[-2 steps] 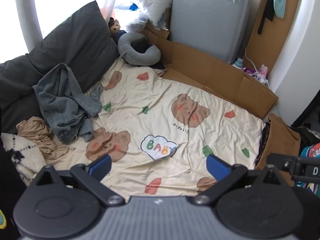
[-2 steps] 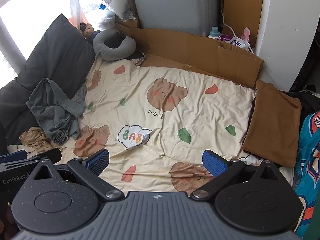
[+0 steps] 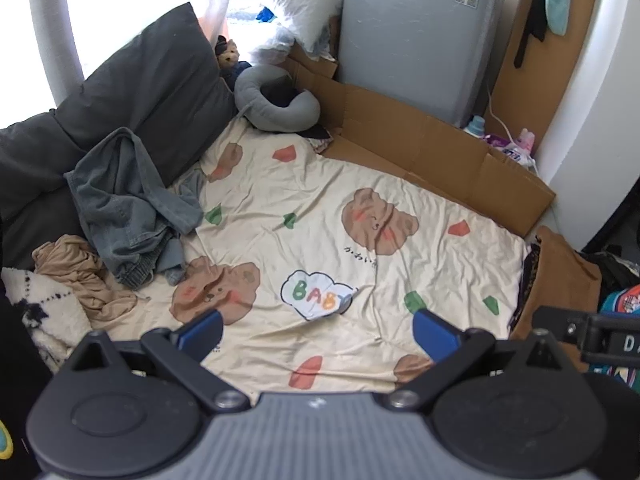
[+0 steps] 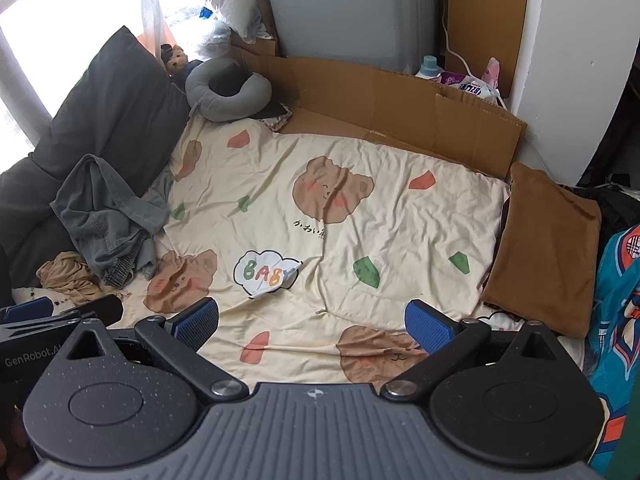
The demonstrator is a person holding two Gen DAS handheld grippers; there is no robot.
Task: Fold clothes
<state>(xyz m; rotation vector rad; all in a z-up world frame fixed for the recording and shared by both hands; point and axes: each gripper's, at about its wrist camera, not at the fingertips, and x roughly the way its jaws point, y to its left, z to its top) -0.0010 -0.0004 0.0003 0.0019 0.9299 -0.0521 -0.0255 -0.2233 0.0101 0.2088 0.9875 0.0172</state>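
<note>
A crumpled grey-blue denim garment (image 3: 128, 208) (image 4: 108, 216) lies heaped at the left edge of the bear-print cream sheet (image 3: 320, 208) (image 4: 360, 216), against a dark grey pillow. Below it a tan garment (image 3: 76, 272) (image 4: 68, 276) is bunched up. My left gripper (image 3: 318, 330) hovers open over the sheet's near edge, nothing between its blue pads. My right gripper (image 4: 312, 322) is also open and empty, just right of the left one. Both are well short of the clothes.
A dark grey pillow (image 3: 140, 88) leans at the left, a grey neck pillow (image 3: 276, 104) at the back. Flattened cardboard (image 3: 420, 148) lines the far side before a grey appliance (image 3: 416, 36). A brown cushion (image 4: 548, 248) lies on the right, a patterned white blanket (image 3: 36, 312) at the near left.
</note>
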